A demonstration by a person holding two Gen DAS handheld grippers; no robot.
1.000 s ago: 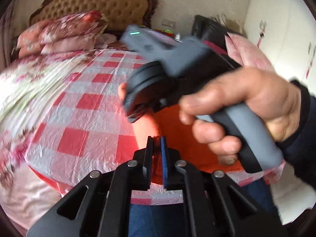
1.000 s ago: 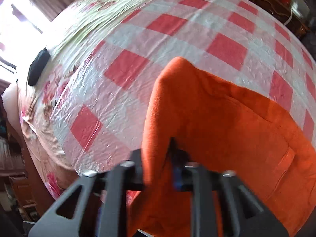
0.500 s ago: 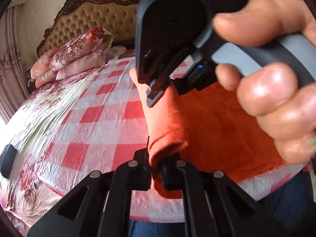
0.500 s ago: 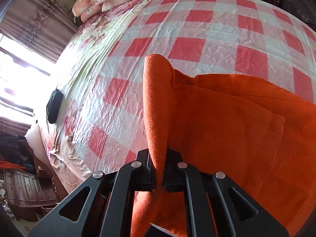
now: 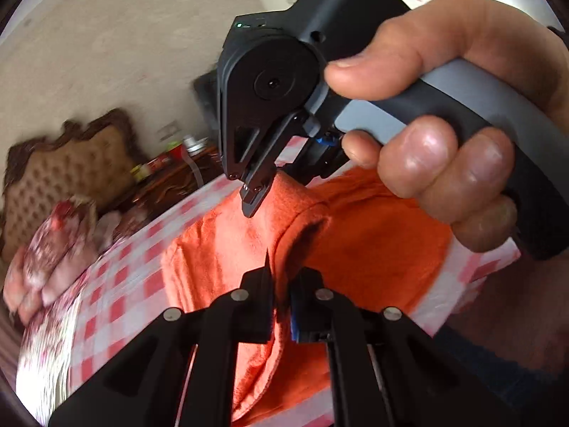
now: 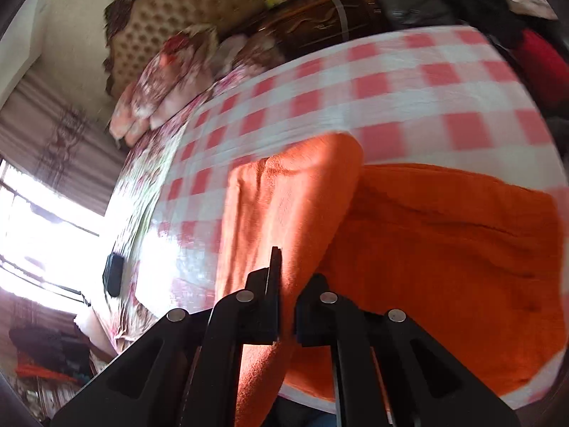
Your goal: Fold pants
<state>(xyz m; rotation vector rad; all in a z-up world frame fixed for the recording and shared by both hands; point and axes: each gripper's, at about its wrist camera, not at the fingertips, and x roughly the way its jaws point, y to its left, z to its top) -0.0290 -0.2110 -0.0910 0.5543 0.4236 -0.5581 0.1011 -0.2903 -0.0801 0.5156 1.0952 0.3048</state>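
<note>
The orange pants (image 5: 362, 249) lie on the red-and-white checked bedspread (image 5: 117, 295), with their near edge lifted off it. My left gripper (image 5: 281, 299) is shut on a fold of that edge. My right gripper (image 5: 254, 195) shows in the left wrist view, held in a hand just above and beyond, its fingers pinching the same edge. In the right wrist view my right gripper (image 6: 286, 284) is shut on the pants (image 6: 444, 242), and a flap (image 6: 281, 195) hangs raised in front of it.
A tufted headboard (image 6: 170, 21) and floral pillows (image 6: 167, 82) stand at the far end of the bed. A dark nightstand with small items (image 6: 320, 7) is beside it. A black object (image 6: 113, 274) lies near the bright window side. Floral quilt (image 6: 149, 178) borders the checked cloth (image 6: 391, 99).
Both grippers have risen, lifting the pants' near edge higher off the bed. The views have tilted up toward the headboard and wall. Both grips stay shut on the cloth.
</note>
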